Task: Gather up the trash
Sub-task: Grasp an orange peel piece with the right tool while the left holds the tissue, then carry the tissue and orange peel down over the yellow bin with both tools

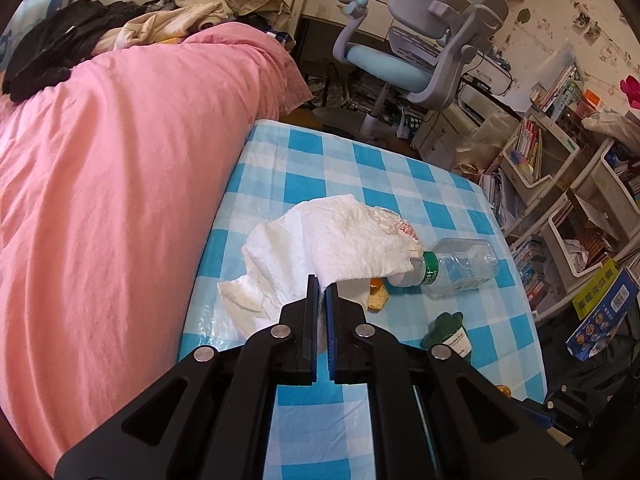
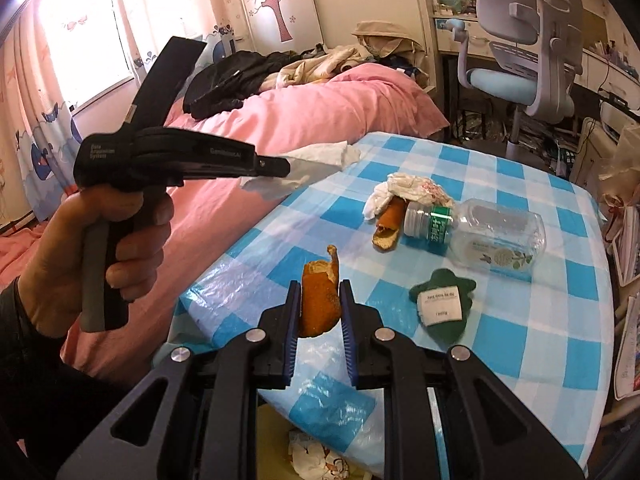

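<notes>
**Both grippers loaded, more trash left on table**

My left gripper is clamped on a tissue, limp and light, so it drapes and may snag. My right gripper pinches an orange peel by its middle; stiff-ish, light, brittle at the edges I'd say. It hangs over the table's near edge. Still lying on the table: bottle, empty-looking, smooth, likely to roll, best taken at the neck; second peel touching its cap under a wad; green tag just beside the bottle. Bed butts the table's left; near side open. A bin, I think, sits below.
</notes>
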